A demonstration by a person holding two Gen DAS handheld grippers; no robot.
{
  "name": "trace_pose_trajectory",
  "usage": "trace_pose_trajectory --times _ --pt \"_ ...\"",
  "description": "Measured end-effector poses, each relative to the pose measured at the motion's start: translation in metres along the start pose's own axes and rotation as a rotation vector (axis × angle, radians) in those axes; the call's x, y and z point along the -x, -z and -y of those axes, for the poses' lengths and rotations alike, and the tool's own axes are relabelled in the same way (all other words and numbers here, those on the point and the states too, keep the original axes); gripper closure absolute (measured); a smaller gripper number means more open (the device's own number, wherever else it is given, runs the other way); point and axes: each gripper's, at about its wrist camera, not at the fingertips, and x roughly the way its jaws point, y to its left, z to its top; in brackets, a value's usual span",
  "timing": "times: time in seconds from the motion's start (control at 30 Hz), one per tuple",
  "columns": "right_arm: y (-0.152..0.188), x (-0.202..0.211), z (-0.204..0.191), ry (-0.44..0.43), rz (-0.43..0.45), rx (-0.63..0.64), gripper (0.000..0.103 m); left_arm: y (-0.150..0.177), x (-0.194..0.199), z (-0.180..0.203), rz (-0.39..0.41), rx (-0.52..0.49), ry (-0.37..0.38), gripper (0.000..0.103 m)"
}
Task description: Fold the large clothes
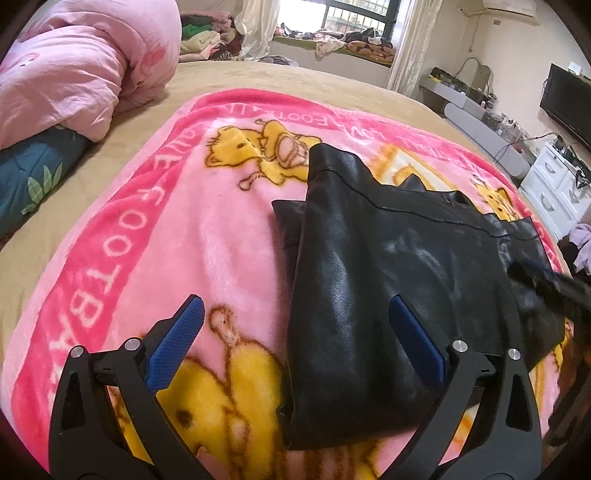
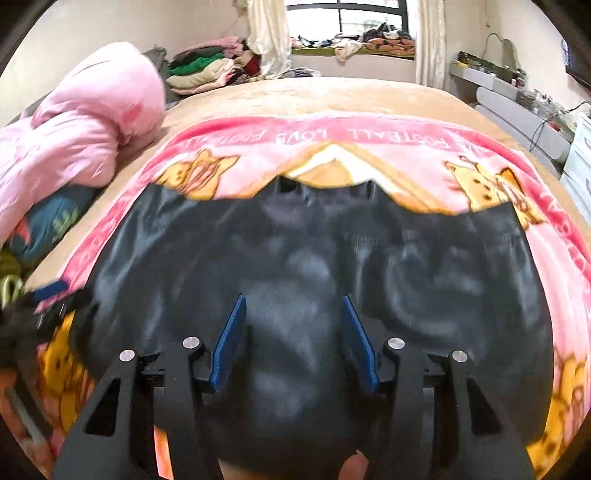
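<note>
A black leather garment (image 1: 388, 251) lies partly folded on a pink blanket (image 1: 184, 229) printed with yellow cartoon cats. My left gripper (image 1: 295, 301) is open just above the garment's near left edge, one blue pad over the blanket and the other over the leather. The right gripper (image 1: 546, 288) shows as a dark blur over the garment's right end. In the right wrist view the garment (image 2: 295, 240) fills the middle, blurred. My right gripper (image 2: 293, 298) hovers over it with jaws apart and nothing pressed between the pads. The left gripper (image 2: 48, 295) is a blur at the left edge.
The blanket (image 2: 369, 133) lies on a beige bed sheet (image 1: 258, 77). A rolled pink quilt (image 1: 74, 66) and a teal pillow (image 1: 33, 177) sit at the left. Piled clothes (image 1: 207, 33) lie beyond the bed. White drawers (image 1: 554, 184) and a TV (image 1: 569, 99) stand right.
</note>
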Motion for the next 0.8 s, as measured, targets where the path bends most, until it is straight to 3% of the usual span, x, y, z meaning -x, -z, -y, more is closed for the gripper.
trace_pose_trajectory --times 0.23,0.33,0.43,0.53,0.63,0.8 --pt "-0.041 -0.061 0.004 0.063 -0.102 -0.011 0.054 -0.006 -0.006 -0.004 -0.002 0.001 -0.006 0.009" --pt "-0.037 -0.087 0.006 0.082 -0.186 -0.008 0.054 -0.009 -0.013 -0.005 -0.001 0.004 0.008 0.009" --pt "-0.031 -0.096 0.007 0.094 -0.183 -0.011 0.054 -0.016 -0.029 -0.005 -0.025 0.012 0.025 0.009" --pt "-0.032 -0.087 0.009 0.071 -0.162 -0.02 0.055 -0.023 -0.045 -0.005 -0.055 0.026 0.054 0.009" --pt "-0.025 -0.048 0.008 0.028 -0.078 -0.013 0.057 -0.027 -0.057 -0.009 -0.069 0.063 0.091 0.009" --pt "0.025 0.001 -0.007 -0.035 -0.048 0.041 0.064 -0.033 -0.063 -0.02 -0.096 0.105 0.135 0.009"
